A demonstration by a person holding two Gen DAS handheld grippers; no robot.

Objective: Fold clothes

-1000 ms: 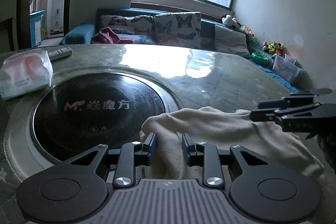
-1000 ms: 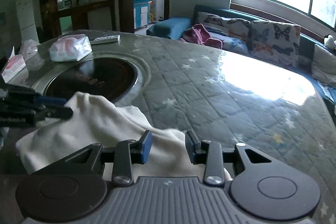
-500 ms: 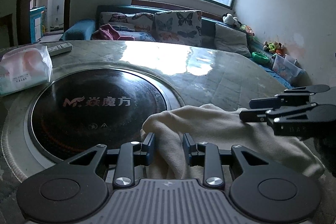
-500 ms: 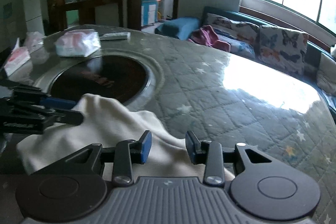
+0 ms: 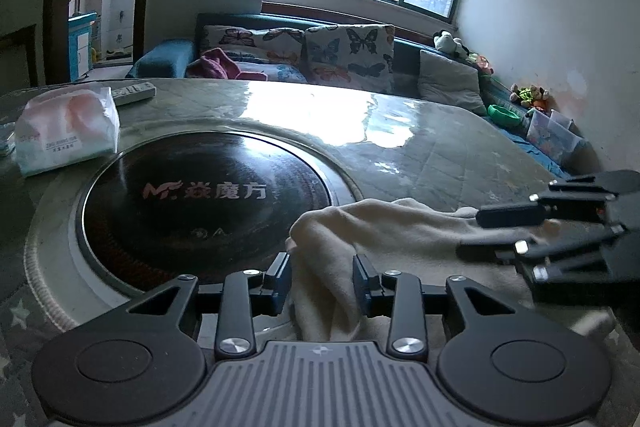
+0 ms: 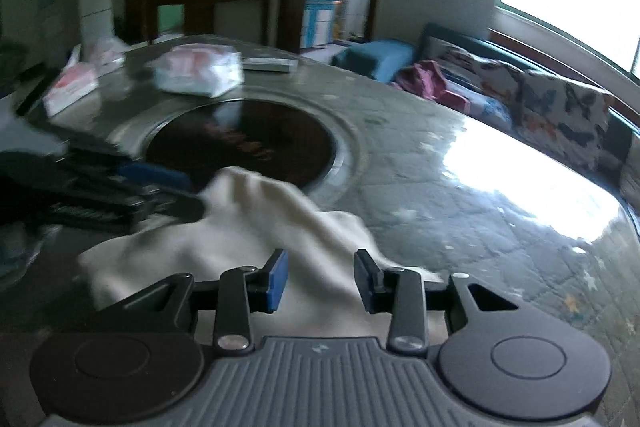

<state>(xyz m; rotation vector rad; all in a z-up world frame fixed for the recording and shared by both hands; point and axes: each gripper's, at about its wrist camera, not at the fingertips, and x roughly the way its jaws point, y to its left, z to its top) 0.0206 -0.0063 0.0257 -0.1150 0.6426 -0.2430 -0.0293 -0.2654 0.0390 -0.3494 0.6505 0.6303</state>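
Observation:
A cream garment lies bunched on the round table, its left edge lapping onto the black hotplate. My left gripper is open low over the garment's near left part, with a raised fold sitting between its fingers. My right gripper reaches in from the right above the cloth, fingers apart. In the blurred right wrist view the garment spreads under my open right gripper. There the left gripper comes in from the left, touching the cloth's peak.
A tissue pack and a remote sit at the table's far left. A second soft pack lies further left. The quilted table cover stretches right under window glare. A sofa with butterfly cushions stands behind.
The right gripper has swung left and lower over the garment, blurring its view. The left gripper has edged slightly forward. Both finger gaps look unchanged.

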